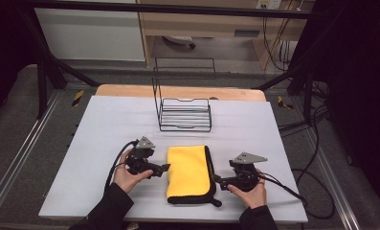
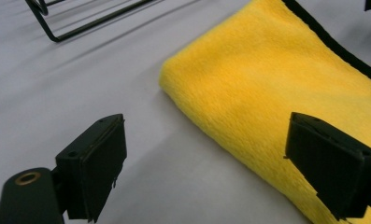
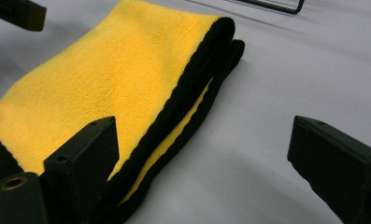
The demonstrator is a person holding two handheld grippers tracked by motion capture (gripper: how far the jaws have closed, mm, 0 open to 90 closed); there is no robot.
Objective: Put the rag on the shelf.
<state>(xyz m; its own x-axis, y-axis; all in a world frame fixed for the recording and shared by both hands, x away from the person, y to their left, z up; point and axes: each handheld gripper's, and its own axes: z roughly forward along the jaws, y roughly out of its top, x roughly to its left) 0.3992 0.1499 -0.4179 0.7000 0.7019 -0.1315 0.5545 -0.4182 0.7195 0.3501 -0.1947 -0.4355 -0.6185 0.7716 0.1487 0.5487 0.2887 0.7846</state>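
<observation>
In the high view, a folded yellow cloth (image 1: pixel 190 173) with a black edging is seen lying on the grey bench (image 1: pixel 106 129), near the middle of its near edge. The black edging runs along the cloth's right side and its near end. A black wire rack (image 1: pixel 184 113) is placed farther back, toward the middle of the far edge, well apart from the cloth. The left gripper (image 1: pixel 164 167) is held in a hand (image 1: pixel 128 175) just beside the cloth's left side, its jaws pointed at the cloth. The right gripper (image 1: pixel 217 179) is held in the other hand (image 1: pixel 251 191) just beside the cloth's right side, near the black edging. Cables are seen trailing from both toward the near edge.

In the left gripper view, the left gripper (image 2: pixel 206 163) is shown with its jaws spread wide and nothing held between them. The folded side of the cloth (image 2: pixel 272 93) is seen ahead, running between the jaws; the right jaw is over the cloth and the left jaw over bare bench. A corner of the rack (image 2: pixel 57 23) is visible at the top.

In the right gripper view, the right gripper (image 3: pixel 202 163) is likewise shown wide apart and empty. The black-edged side of the cloth (image 3: pixel 122 79) is seen layered beside the left jaw, while bare bench (image 3: pixel 286 79) lies before the right jaw.
</observation>
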